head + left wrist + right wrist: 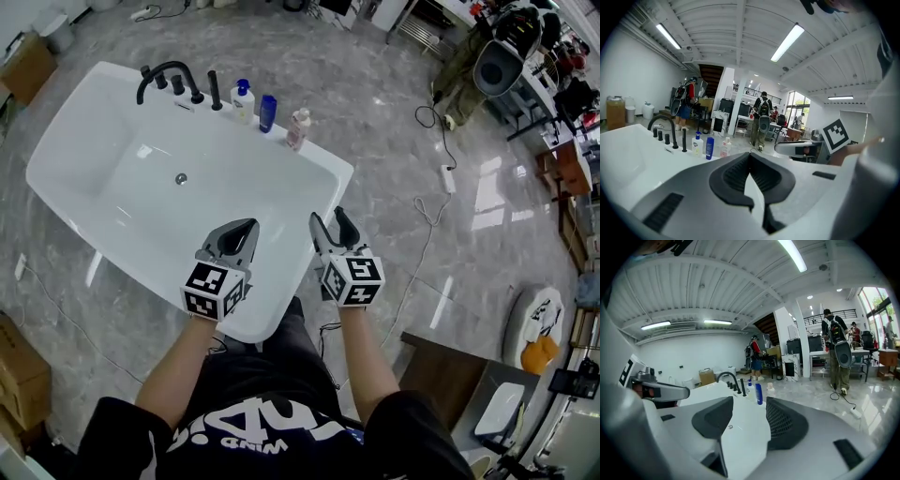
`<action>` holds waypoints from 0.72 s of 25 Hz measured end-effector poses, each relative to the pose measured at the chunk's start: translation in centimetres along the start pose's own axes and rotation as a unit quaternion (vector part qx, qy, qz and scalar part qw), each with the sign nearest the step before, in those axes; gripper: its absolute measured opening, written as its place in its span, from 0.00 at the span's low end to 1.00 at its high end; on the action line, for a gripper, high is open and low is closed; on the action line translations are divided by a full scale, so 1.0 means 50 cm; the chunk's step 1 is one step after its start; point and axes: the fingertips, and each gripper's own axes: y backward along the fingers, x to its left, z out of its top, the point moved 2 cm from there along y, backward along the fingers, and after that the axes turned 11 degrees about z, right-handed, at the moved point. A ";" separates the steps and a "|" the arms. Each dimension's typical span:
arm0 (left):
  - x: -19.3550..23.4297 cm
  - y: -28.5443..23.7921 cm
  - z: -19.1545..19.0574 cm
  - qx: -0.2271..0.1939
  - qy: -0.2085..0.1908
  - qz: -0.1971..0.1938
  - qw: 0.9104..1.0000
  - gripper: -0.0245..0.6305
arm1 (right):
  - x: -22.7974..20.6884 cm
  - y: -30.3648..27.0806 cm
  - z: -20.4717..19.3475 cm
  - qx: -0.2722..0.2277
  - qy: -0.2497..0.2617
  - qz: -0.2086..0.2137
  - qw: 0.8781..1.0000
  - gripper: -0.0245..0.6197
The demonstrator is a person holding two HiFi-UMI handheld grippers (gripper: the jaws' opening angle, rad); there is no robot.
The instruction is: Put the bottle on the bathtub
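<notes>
Already the blue bottle [268,112] stands on the bathtub [323,167] rim — likely light, slick plastic, best pinched mid-body; left gripper [247,228] closed and empty, right gripper [328,217] open.

Black T-shirt [272,433]: large white lettering across the chest, seen upside down in the head view. One small line appears to read "WIND"; the larger characters are not legible. Labels on the white pump bottle [243,99], blue bottle [267,112] and pale pink bottle [298,129]: too small to read.
</notes>
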 end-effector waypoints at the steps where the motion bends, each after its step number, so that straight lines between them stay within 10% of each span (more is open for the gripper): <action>1: -0.005 0.026 0.004 -0.002 -0.005 -0.004 1.000 0.05 | 0.023 0.021 0.000 -0.001 0.001 0.003 1.000 0.41; 18: 0.039 0.320 0.022 -0.040 -0.023 -0.014 0.999 0.05 | 0.248 0.287 -0.033 -0.058 -0.024 -0.023 0.998 0.19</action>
